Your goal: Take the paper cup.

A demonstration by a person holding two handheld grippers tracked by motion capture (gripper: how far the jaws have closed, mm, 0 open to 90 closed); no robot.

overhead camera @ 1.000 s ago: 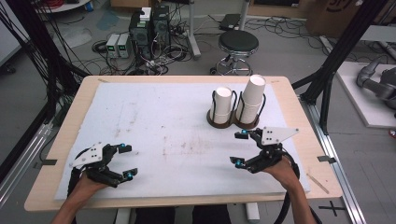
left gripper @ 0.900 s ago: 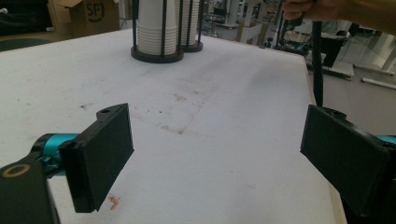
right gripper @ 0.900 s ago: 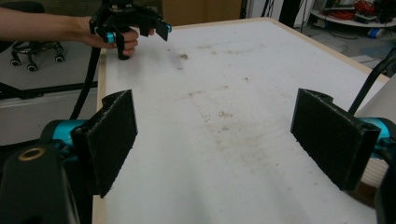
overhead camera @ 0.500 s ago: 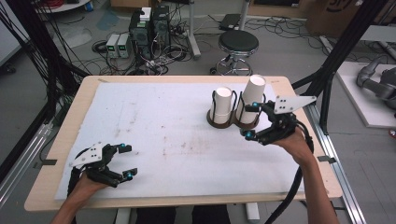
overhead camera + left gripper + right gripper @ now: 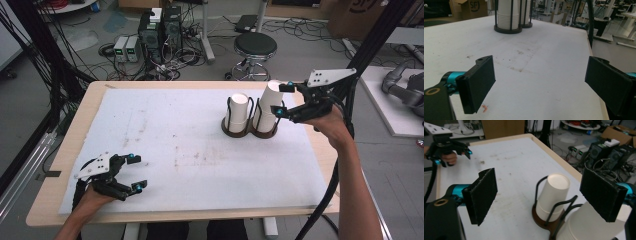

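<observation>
- Two grippers work over one counter (image 5: 60, 150) covered by a white mat (image 5: 175, 150), stained faintly near its middle.
- At the near left corner, the left gripper (image 5: 134, 172) sits low over the mat, held in a hand that comes in from the bottom edge; its jaws are spread wide with nothing between them, and in the left gripper view they frame bare mat.
- Right of centre, toward the far edge, a dark double holder (image 5: 250, 130) with wire uprights stands on the mat.
- Its left ring carries a shorter stack of white paper cups (image 5: 238, 112), upside down.
- Its right ring carries a taller stack of cups (image 5: 268, 107), which leans slightly toward the right.
- At the top of that taller stack is the right gripper (image 5: 282, 97), raised above the counter; its jaws are spread, one at the stack's top and one lower beside it, and they seem not to press on the cups, though the high view is too small to be sure.
- In the right gripper view the taller stack lies under the right-hand jaw.
</observation>
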